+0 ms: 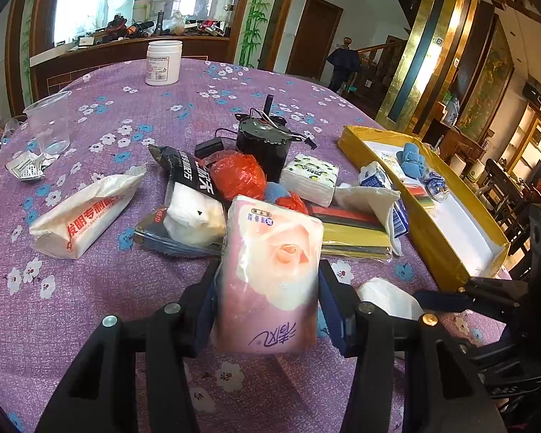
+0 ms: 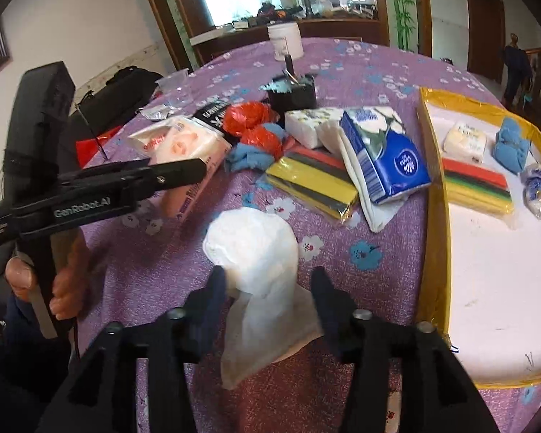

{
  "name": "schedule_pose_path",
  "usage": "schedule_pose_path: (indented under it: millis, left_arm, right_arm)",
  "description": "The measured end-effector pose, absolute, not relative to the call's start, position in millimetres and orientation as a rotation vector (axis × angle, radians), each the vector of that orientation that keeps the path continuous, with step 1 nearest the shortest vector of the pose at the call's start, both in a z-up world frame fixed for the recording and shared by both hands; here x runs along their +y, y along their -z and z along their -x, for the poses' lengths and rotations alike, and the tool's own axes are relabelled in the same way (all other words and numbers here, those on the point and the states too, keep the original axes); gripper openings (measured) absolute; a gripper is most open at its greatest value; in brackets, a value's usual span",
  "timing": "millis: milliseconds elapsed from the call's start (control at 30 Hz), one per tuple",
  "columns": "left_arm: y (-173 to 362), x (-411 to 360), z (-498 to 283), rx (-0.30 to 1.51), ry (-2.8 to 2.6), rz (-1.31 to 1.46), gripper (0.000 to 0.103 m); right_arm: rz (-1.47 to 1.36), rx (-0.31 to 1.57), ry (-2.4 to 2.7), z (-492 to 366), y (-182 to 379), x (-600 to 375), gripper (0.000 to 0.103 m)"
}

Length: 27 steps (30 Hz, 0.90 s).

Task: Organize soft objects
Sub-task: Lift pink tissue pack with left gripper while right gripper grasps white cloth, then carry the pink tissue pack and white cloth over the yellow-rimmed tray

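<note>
The crumpled tissue [image 2: 256, 249] stands upright between the spread right gripper [image 2: 267, 288] jaws, ungripped; the left gripper [image 1: 267, 288] clamps the tissue pack [image 1: 270, 278].

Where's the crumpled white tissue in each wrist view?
Left wrist: crumpled white tissue sits low right, just right of the left gripper that clamps the pink rose tissue pack.
Right wrist: centre, between the open right gripper's fingers.
Shared landmark: yellow tray.
</note>
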State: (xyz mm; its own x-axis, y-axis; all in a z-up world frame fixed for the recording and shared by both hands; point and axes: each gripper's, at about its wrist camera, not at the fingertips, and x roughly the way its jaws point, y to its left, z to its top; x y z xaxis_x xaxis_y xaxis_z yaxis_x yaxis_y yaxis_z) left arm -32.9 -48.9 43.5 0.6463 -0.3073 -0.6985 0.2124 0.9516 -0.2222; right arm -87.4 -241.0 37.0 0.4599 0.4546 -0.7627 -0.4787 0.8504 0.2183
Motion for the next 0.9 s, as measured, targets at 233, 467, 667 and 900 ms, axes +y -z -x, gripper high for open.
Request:
schedule_pose_path:
  millis: [233, 467, 667, 900]
  left_arm:
    - [-44, -49, 33, 0.815, 0.296, 0.123, 0.050]
    - [-44, -51, 33, 0.813, 0.298, 0.114, 0.050]
    - [-46, -53, 35, 0.795, 0.304, 0.102, 0.050]
    - [-46, -54, 35, 0.793, 0.309, 0.097, 0.050]
  right_arm:
    - [0.010, 0.957, -0.589, 79, -24, -231, 0.061]
    - [0.079, 0.838, -0.600, 90, -34, -222, 0.014]
    - [-0.007, 0.744, -0.594, 94, -46, -233, 0.014]
    - [-0.081, 0.760, -0.578, 87, -46, -248, 0.014]
